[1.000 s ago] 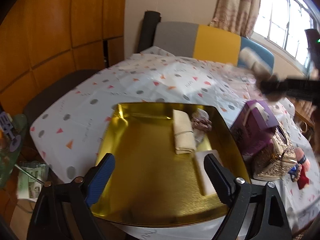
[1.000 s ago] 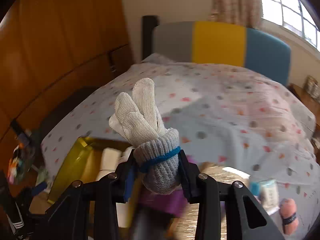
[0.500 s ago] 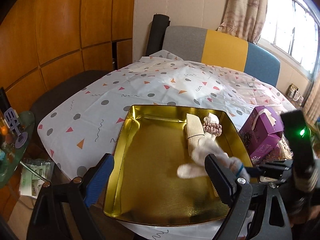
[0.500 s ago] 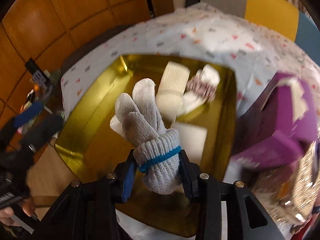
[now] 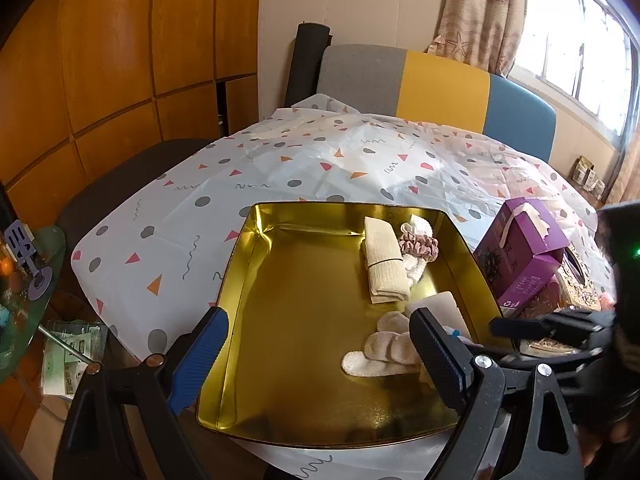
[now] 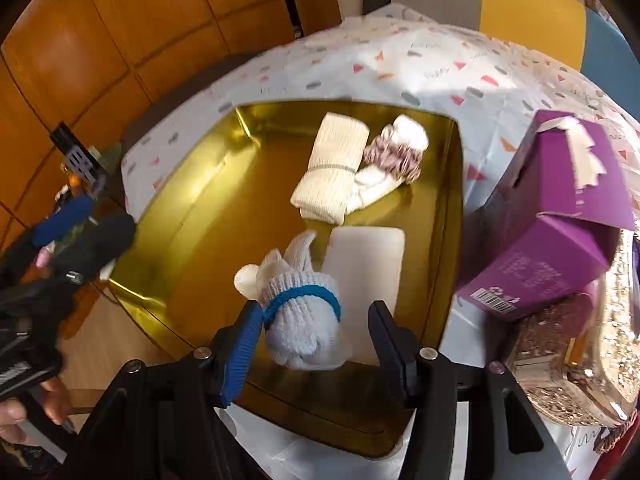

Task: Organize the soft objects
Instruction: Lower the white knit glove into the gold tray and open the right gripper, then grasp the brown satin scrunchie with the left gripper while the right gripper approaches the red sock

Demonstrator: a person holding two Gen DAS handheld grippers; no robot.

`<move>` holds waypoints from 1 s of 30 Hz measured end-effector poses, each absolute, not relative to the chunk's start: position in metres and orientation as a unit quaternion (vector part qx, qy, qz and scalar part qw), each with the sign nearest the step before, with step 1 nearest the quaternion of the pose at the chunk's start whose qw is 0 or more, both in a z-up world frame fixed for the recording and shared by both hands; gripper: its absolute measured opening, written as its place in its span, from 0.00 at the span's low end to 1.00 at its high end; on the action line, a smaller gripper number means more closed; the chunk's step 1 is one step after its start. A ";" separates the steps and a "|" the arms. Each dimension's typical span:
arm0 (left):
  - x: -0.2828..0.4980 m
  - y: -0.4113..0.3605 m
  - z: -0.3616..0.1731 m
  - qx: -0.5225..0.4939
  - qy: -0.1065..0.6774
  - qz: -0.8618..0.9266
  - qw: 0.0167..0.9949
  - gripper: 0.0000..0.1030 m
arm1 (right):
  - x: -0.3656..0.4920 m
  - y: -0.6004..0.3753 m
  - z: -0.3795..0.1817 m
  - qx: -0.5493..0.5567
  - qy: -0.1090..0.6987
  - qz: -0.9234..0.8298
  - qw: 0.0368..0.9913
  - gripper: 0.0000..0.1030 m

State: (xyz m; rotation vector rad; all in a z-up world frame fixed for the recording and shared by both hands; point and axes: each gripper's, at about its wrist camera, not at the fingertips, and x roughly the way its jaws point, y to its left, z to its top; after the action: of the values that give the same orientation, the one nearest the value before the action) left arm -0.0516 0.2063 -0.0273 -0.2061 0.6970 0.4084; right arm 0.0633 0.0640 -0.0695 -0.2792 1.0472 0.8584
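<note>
The right gripper (image 6: 312,336) has just been opening its jaws; the knit glove (image 6: 298,300) lies between them in the gold tray (image 6: 208,208), seemingly released, beside a white pad (image 6: 366,264). The left gripper (image 5: 320,352) hovers with jaws wide apart, empty.

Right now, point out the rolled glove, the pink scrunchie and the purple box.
rolled glove (image 6: 300,312): right wrist view, cuff near blue band.
pink scrunchie (image 6: 394,158): right wrist view, ruffled middle.
purple box (image 5: 520,264): left wrist view, front face.
</note>
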 end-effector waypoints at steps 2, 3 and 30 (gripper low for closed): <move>-0.051 0.205 -0.028 -0.099 0.340 0.196 0.915 0.90 | 0.064 0.052 -0.060 -0.121 0.468 0.389 0.784 0.54; -0.050 0.204 -0.028 -0.098 0.341 0.194 0.915 0.90 | 0.064 0.047 -0.056 -0.117 0.462 0.386 0.790 0.54; -0.031 0.135 -0.017 -0.038 0.342 0.088 0.935 0.90 | 0.144 -0.273 0.005 0.121 0.371 0.044 0.920 0.54</move>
State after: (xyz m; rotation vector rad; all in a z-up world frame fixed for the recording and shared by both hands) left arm -0.0315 0.1348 -0.0171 -0.0770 0.7000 0.1798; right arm 0.1441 -0.2728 0.0047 0.2482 0.7623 0.0907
